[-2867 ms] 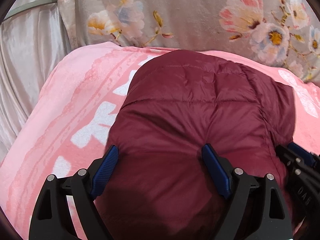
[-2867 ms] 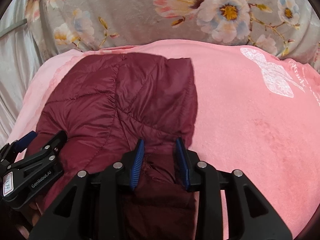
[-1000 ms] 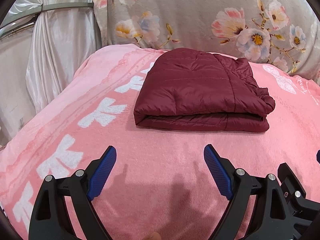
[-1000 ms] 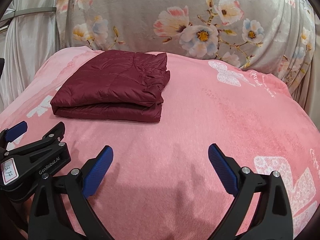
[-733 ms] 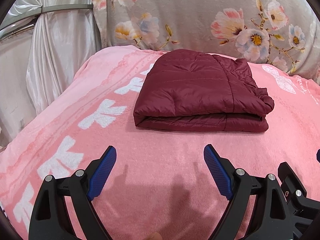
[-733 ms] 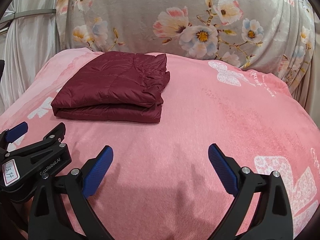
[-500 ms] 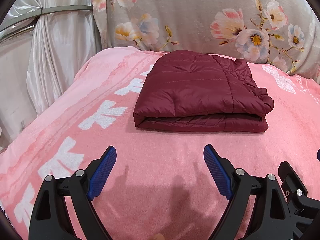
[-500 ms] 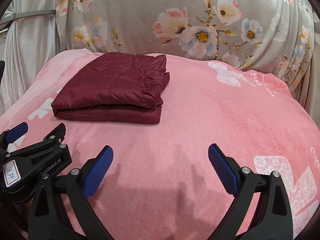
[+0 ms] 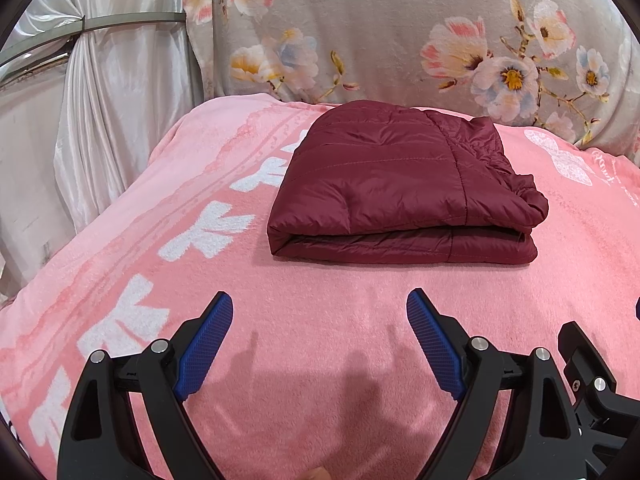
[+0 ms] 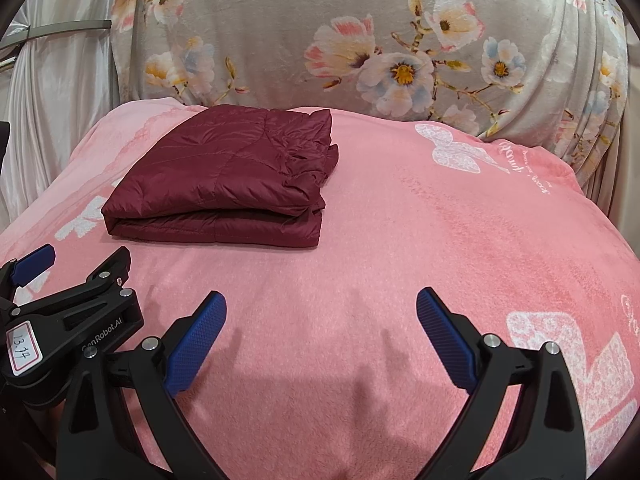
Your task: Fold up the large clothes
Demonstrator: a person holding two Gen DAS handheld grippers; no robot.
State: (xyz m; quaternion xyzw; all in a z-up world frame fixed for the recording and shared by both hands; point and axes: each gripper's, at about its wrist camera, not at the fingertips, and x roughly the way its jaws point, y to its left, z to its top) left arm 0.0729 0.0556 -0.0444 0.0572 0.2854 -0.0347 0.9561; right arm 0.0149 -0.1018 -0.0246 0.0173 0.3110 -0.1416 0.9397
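Note:
A dark red quilted jacket (image 9: 400, 192) lies folded into a flat rectangle on the pink blanket (image 9: 320, 320). It also shows in the right wrist view (image 10: 228, 180), toward the far left of the blanket (image 10: 400, 260). My left gripper (image 9: 320, 336) is open and empty, held back from the jacket's near edge. My right gripper (image 10: 320, 336) is open and empty, to the right of and nearer than the jacket. The left gripper's body (image 10: 68, 320) shows at the lower left of the right wrist view.
A grey floral fabric (image 9: 400, 32) stands up behind the blanket. White satin curtains (image 9: 100, 120) with a metal rail (image 9: 120, 24) hang on the left. The blanket drops off at its left and right edges (image 10: 592, 200).
Both grippers were on the jacket 2.9 s ago, the right shut on it. Both have let go and pulled back. Over the last second nothing visibly moves.

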